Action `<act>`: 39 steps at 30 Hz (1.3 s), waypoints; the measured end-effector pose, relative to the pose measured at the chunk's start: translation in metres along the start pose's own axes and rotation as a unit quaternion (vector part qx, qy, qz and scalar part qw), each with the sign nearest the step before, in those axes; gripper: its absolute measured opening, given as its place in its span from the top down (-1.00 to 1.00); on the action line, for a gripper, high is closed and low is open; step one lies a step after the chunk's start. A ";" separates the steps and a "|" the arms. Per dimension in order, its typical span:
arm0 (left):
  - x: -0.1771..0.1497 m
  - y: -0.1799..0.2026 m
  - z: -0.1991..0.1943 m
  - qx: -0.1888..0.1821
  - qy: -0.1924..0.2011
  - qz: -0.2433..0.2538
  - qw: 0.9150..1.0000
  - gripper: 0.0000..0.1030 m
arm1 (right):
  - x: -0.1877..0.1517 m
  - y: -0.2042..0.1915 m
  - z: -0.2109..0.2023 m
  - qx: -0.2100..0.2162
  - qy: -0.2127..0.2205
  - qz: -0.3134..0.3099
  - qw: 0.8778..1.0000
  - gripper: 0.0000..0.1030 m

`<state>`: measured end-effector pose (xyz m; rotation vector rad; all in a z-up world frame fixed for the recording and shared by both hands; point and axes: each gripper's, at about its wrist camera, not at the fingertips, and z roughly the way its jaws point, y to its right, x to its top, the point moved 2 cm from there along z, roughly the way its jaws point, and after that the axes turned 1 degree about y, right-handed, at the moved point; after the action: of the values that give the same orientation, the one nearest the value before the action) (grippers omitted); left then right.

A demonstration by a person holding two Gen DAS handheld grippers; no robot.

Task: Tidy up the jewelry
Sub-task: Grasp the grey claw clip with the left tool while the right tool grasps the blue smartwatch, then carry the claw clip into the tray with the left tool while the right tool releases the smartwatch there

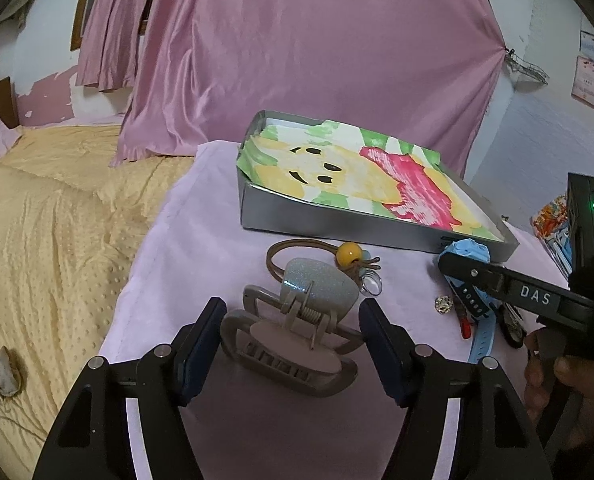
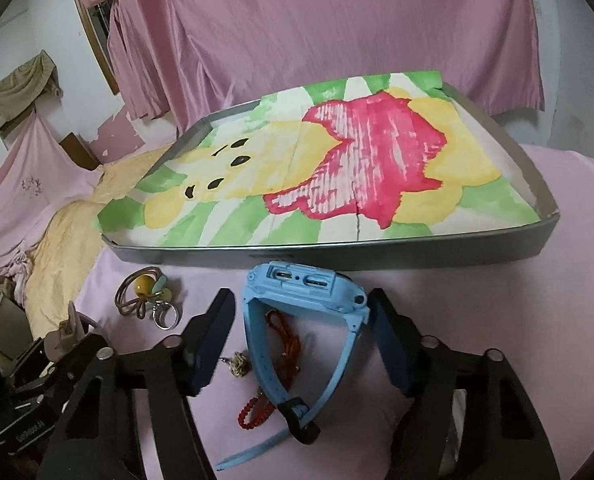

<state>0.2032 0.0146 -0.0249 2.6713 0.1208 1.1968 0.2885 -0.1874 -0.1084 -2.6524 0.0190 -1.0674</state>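
Hair clip (image 1: 293, 328) between spread left gripper (image 1: 291, 344), watch (image 2: 301, 320) between spread right gripper (image 2: 301, 344): liable to snag neighbouring cord (image 2: 285, 344) or ring (image 1: 371, 284).

A tray (image 1: 337, 224) lined with a drawing (image 1: 361, 176) is set at the back of the table (image 1: 201, 240), with a bed (image 1: 49, 208) to its left. In front of it, left to right, are laid a hair tie (image 1: 297, 252), ring (image 1: 371, 284) and watch (image 2: 297, 320). Nearest the left camera, before the hair tie, a hair clip (image 1: 293, 320) is placed.
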 end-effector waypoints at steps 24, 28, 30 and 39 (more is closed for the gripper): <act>0.040 0.021 -0.017 -0.083 0.070 -0.006 0.994 -0.28 | 0.011 0.009 -0.052 0.061 0.109 0.013 0.992 -0.04; 0.063 0.022 -0.015 -0.093 0.087 -0.007 0.992 -0.28 | 0.037 0.009 -0.064 0.063 0.143 0.006 0.988 -0.04; 0.076 0.023 -0.011 -0.093 0.095 -0.005 0.991 -0.28 | 0.049 0.008 -0.068 0.059 0.160 -0.001 0.985 -0.04; 0.106 0.023 0.035 -0.068 0.058 -0.001 0.996 -0.28 | 0.083 0.009 -0.037 0.032 0.163 -0.001 0.986 -0.04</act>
<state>0.2995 0.0033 0.0348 2.4849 0.0573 1.3101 0.3243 -0.2148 -0.0290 -2.3937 0.0473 -1.4660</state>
